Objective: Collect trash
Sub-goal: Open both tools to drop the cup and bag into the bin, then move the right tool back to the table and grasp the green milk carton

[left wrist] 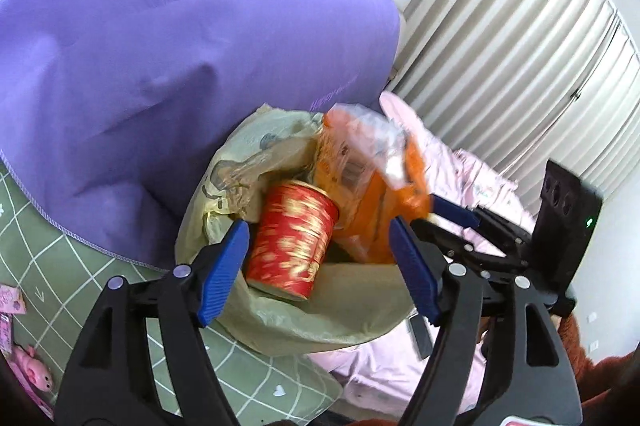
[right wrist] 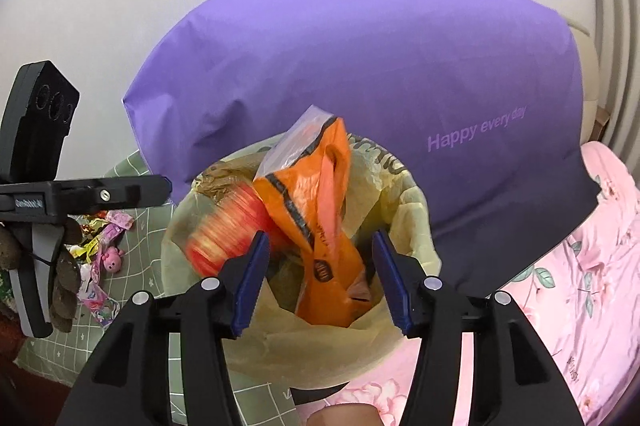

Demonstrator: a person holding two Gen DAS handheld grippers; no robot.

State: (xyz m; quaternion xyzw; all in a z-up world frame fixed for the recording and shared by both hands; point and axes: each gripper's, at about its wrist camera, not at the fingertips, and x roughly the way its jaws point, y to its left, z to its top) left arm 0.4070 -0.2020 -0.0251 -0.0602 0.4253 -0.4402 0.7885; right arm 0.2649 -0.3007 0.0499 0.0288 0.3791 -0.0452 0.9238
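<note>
Left wrist view first: taking the lined bin (left wrist: 280, 314) as my landmark, the biggest thing is the purple pillow (left wrist: 180, 65) leaning right behind it, then the green checked sheet (left wrist: 48, 266) to its left and the pink quilt (left wrist: 400, 378) to its right and under its near edge. Inside the bin lie the orange plastic bag (left wrist: 384, 201), standing tall against the far side, and the red-and-gold can (left wrist: 294, 238), tilted on the liner beside it. My left hand-held gripper (left wrist: 320, 266) hangs above the bin mouth, jaws spread wide and holding nothing; my right hand-held gripper (right wrist: 318, 276) does likewise above the orange bag, jaws parted with the bag between them but not pinched. I judge this load is in. What could go wrong: the orange bag pokes above the rim, so a finger catching its handle as I lift away could drag it back out, and the bin sits on soft bedding, so a knock might tip it. Only the right wrist view shows the remaining wrappers (right wrist: 100, 250) and a small pink toy (right wrist: 112, 260) on the sheet left of the bin; the left wrist view alone shows the can sharply.
</note>
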